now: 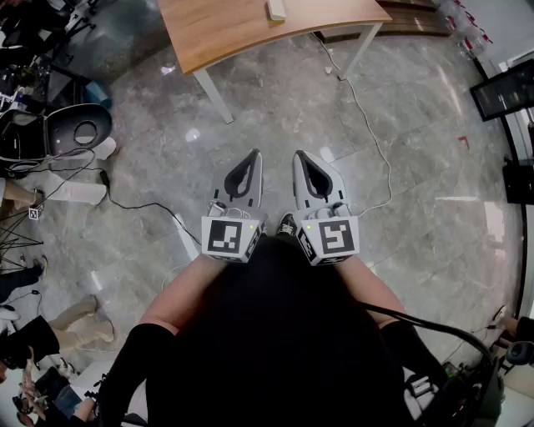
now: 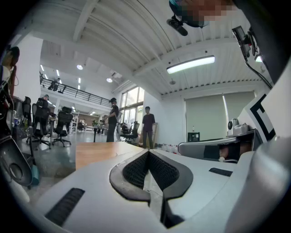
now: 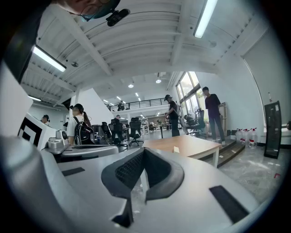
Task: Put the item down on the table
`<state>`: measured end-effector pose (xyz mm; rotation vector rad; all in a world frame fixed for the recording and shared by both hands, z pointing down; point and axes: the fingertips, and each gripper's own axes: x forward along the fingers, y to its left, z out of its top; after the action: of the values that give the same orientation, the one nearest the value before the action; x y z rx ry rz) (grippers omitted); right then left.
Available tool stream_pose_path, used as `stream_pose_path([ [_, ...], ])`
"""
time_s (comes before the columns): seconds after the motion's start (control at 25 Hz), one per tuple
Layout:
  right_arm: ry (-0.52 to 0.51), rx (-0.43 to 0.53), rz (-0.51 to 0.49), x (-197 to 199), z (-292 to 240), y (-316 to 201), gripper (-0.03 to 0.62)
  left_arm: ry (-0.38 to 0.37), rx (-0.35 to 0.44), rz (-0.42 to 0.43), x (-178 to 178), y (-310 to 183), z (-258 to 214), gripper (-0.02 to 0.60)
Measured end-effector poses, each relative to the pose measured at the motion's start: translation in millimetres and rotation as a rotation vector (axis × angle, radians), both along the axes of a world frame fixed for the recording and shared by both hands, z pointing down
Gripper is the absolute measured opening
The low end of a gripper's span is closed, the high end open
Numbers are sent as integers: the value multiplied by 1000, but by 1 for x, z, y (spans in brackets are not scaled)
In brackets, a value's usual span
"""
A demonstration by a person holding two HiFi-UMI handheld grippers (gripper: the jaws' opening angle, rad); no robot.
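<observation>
Wood table (image 1: pixel 234 33) ahead; left gripper (image 1: pixel 255 154), right gripper (image 1: pixel 298 156) closed, empty.

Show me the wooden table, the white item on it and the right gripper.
wooden table (image 1: pixel 242 33), head view, bare top.
white item (image 1: pixel 276 9), head view, its middle.
right gripper (image 1: pixel 302 157), head view, between jaw tips.

- A white cable (image 1: pixel 367 125) is seen trailing across the grey marble floor (image 1: pixel 275 113).
- A black office chair (image 1: pixel 71 132) is placed at left.
- What may be a dark screen (image 1: pixel 505 90) is seen at right.
</observation>
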<state>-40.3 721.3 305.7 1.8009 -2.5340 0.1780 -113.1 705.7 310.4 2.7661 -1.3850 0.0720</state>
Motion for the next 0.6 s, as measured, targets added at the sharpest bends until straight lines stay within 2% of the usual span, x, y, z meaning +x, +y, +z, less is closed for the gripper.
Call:
stream_pose_path([
  [0.24,6,-7,4,1,0,-2,12,11,-2,6,1,-2,0,3],
  [0.6,3,-11,13,23,5,-4,11,8,-15,8,22,-6,4,3],
])
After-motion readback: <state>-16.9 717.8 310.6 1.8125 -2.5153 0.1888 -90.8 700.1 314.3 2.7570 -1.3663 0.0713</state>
